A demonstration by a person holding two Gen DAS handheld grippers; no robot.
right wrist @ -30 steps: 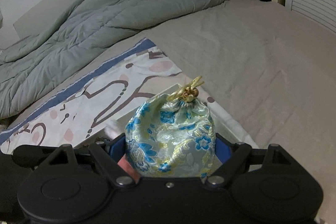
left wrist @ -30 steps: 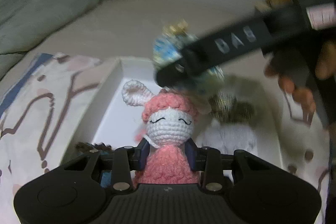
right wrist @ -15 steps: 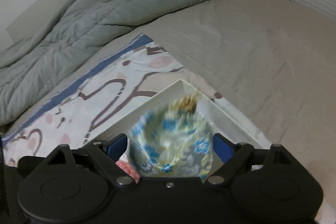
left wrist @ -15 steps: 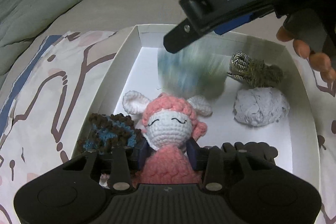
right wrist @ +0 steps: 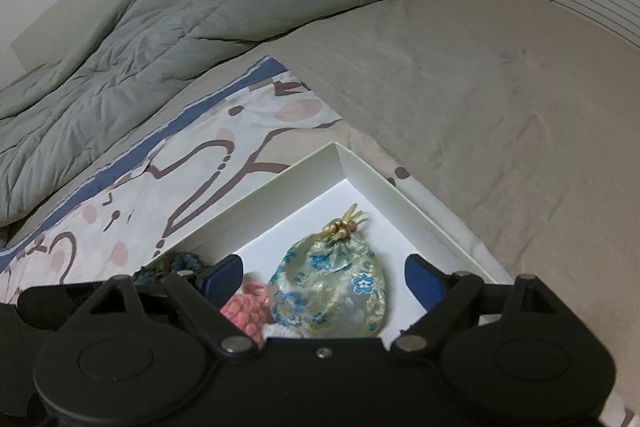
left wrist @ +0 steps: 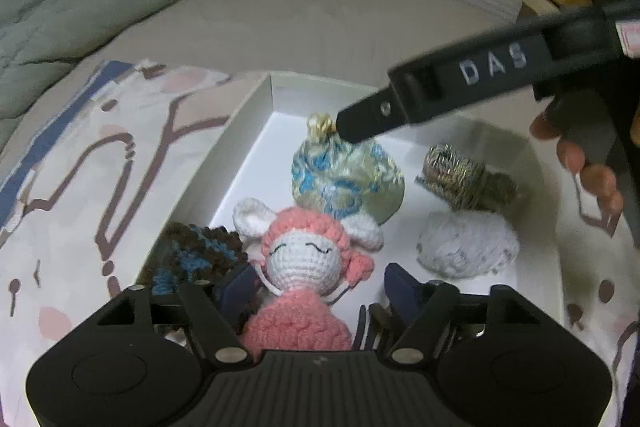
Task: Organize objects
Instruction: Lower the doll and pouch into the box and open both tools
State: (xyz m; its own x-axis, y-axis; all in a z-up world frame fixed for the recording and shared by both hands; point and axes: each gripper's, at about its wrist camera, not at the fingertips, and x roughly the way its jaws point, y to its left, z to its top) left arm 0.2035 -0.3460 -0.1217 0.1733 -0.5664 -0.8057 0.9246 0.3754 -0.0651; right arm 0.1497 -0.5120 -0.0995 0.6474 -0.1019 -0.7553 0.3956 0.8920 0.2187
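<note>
Crocheted pink and white, the bunny doll [left wrist: 304, 267] lies in the white box [left wrist: 248, 115] between our left gripper [left wrist: 320, 291]'s jaws, which have just been opening — the blue pads now stand off from the doll's body on both sides, with a clear gap on the right one, so we are no longer pinching it. Beyond the doll's head, further out from these jaws, rests the brocade pouch [left wrist: 346, 179], blue and gold with a knotted gold cord at its top. To the left of the jaws a brown and blue crochet piece [left wrist: 196, 255] sits against the box wall; to the right lie a white knitted bundle [left wrist: 468, 247] and, past it, a greenish gold tassel bundle [left wrist: 464, 179]. Our right gripper [right wrist: 324, 279] has its jaws spread wide — the pouch [right wrist: 330, 291] lies on the box floor [right wrist: 384, 231] between them and slightly ahead, touched by neither pad. A bit of the pink doll [right wrist: 244, 311] shows just inside its left pad. From the left wrist view, one black finger [left wrist: 440, 95] of the right gripper reaches over the pouch, with the person's fingertips [left wrist: 592, 171] on its handle. The box sits on a patterned cloth [right wrist: 160, 187] spread over the bed [right wrist: 480, 87].
</note>
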